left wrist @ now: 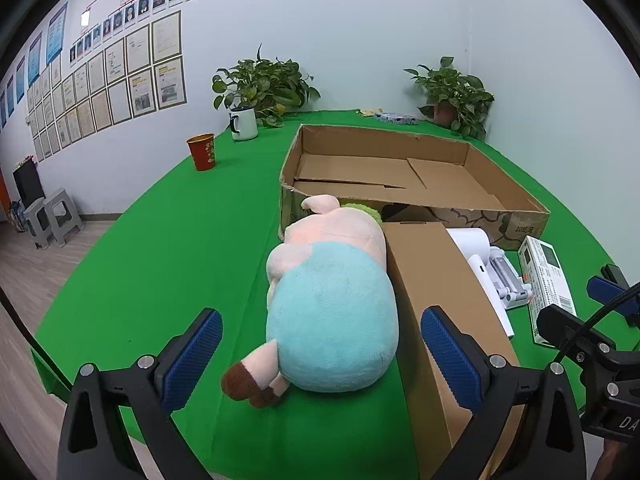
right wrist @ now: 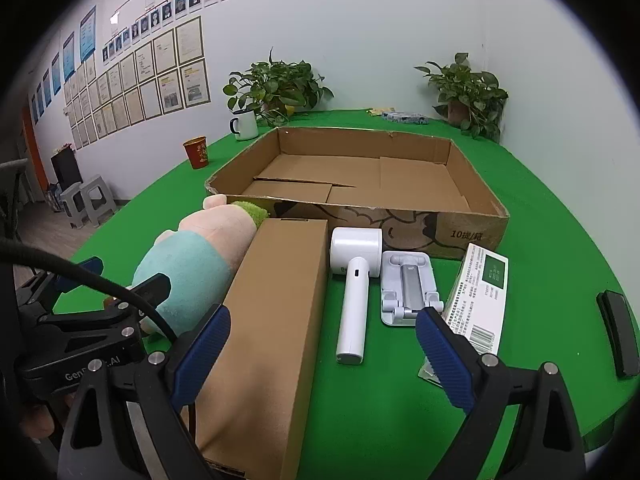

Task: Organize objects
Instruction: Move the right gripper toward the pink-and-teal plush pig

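Your left tongs [left wrist: 321,354] are spread wide and pinch nothing; the pink plush pig in a pale blue-green shirt [left wrist: 332,300] lies on the green-covered bench [left wrist: 180,248] between their blue pads, its rump toward you and its brown-tipped foot just inside the left pad, though neither pad touches it. The right pad hangs over the long plain brown cardboard box [left wrist: 436,300], which lies touching the pig's right side.

Your right tongs [right wrist: 322,354] are spread wide too, with nothing gripped. Between their pads, a little farther out, lies the white handheld device with a round head [right wrist: 354,280], handle toward you. The long box sits under the left pad; the folded white and grey stand [right wrist: 408,292] lies just beside the right pad's tip, and the white printed carton with a green panel [right wrist: 480,296] is partly hidden behind that pad. A flat black bar [right wrist: 618,332] lies well apart at the bench's right edge.

Beyond all these stands the large open shallow cardboard tray [right wrist: 472,236], nothing in it, its near wall close behind the pig's head and the white device.
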A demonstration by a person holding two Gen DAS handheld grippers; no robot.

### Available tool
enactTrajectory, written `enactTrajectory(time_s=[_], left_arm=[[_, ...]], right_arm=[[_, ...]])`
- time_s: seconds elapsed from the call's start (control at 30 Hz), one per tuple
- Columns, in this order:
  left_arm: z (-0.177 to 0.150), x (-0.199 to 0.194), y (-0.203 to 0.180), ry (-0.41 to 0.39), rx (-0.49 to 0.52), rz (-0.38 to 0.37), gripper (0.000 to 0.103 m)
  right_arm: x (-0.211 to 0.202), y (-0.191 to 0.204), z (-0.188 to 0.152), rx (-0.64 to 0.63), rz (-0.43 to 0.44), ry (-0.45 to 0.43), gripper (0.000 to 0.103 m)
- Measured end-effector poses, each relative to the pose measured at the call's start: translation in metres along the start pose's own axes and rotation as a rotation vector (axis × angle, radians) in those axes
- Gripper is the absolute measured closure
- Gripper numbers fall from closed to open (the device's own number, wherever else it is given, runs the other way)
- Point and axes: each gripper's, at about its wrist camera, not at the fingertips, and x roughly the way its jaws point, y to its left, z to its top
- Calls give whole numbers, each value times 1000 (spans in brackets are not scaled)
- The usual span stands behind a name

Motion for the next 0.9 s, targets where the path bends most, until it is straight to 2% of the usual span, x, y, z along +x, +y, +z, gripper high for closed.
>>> enactTrajectory(time_s=[0.23,0.27,0.63,0.9], left_arm=[[-4,-4,0,2,1,0,3],[-4,-4,0,3,-25,42,3],[-2,-9,-1,2,-31,39,3],[-2,-14,-7,-7,-12,71,3]], right_arm=[[0,0,-1,-5,-2,12,9],[-1,0,-1,-11,-3,12,9],[0,-2,-4,-6,7,25,9],[-4,-5,-5,-17,38,22,9]])
